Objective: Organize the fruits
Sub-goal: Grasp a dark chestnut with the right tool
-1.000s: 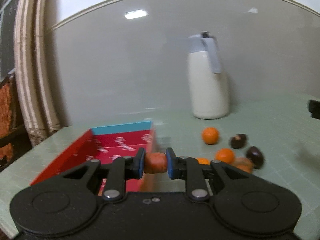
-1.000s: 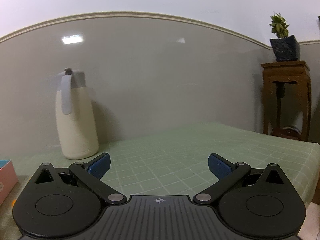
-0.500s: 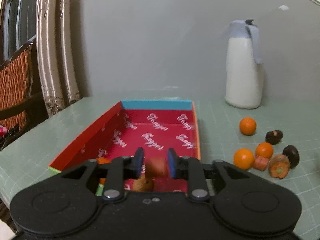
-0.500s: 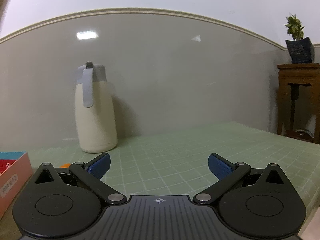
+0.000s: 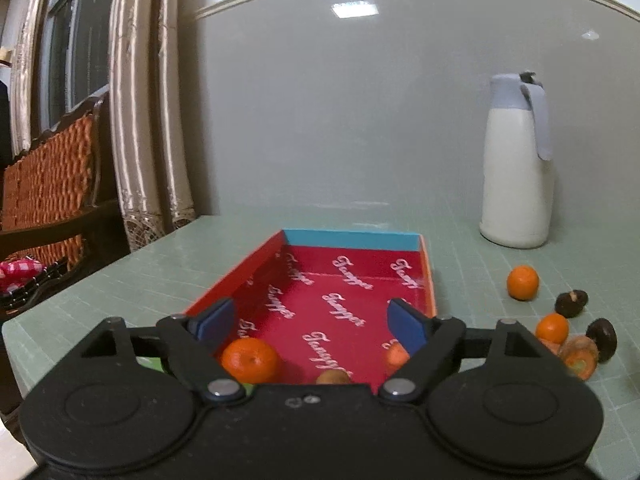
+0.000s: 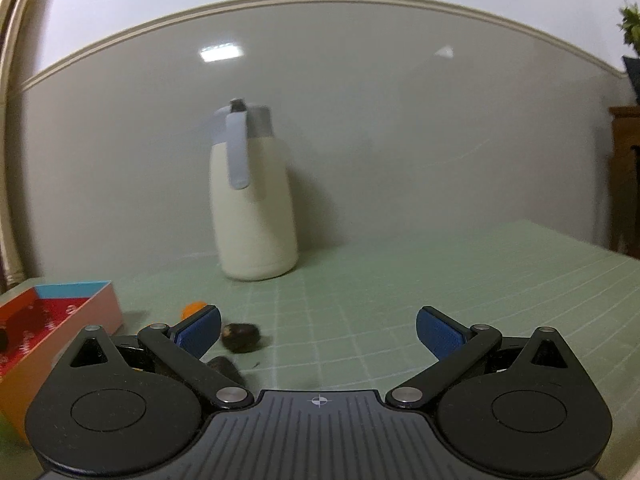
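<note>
My left gripper (image 5: 312, 326) is open and empty above the near end of the red box (image 5: 352, 276). In the box lie an orange (image 5: 250, 360), a brownish fruit (image 5: 333, 377) and an orange piece (image 5: 396, 354) by the right finger. On the table right of the box lie two oranges (image 5: 522, 282), two dark fruits (image 5: 571, 303) and a cut orange piece (image 5: 579, 355). My right gripper (image 6: 318, 330) is open and empty above the table, with dark fruits (image 6: 241, 336) and an orange (image 6: 192, 307) by its left finger.
A cream jug with a grey lid (image 5: 516, 168) stands at the back by the wall; it also shows in the right wrist view (image 6: 252, 200). Curtains (image 5: 136, 120) and a wicker chair (image 5: 48, 184) stand past the table's left edge. The box corner (image 6: 60, 312) lies left of the right gripper.
My left gripper carried the orange piece over the box, opened and let it drop inside. My right gripper has swung left and lower, towards the loose fruit.
</note>
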`<state>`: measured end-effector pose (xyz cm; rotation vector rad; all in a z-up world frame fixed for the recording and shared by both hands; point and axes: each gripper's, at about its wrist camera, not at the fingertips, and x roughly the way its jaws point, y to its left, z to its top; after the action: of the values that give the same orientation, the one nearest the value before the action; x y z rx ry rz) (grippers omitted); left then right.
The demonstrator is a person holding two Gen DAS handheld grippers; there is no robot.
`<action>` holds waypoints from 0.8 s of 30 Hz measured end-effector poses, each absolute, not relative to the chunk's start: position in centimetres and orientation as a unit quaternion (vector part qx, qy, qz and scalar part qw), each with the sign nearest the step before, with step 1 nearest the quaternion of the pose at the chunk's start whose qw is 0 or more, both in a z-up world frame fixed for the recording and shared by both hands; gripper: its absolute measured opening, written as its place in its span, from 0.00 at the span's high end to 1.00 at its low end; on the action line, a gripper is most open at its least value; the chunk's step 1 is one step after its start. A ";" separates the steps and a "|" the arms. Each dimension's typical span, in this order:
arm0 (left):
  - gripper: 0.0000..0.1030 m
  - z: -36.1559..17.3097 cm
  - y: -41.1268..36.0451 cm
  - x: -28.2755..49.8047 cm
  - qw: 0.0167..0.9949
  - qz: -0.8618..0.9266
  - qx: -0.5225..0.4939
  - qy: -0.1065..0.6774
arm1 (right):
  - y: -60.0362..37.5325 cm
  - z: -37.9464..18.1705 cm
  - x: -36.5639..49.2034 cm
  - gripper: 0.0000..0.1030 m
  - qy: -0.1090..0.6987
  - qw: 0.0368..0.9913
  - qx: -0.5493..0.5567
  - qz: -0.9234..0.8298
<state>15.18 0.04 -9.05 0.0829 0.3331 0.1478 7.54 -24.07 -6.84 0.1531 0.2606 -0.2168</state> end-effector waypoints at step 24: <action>0.17 -8.5 2.8 14.2 0.980 0.105 0.052 0.159 | -23.1 -8.2 12.4 0.46 0.237 0.953 0.185 -0.036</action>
<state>14.15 2.83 -8.48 0.1050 0.3202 0.2123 12.38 -23.09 -8.19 0.3769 0.4825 -0.0739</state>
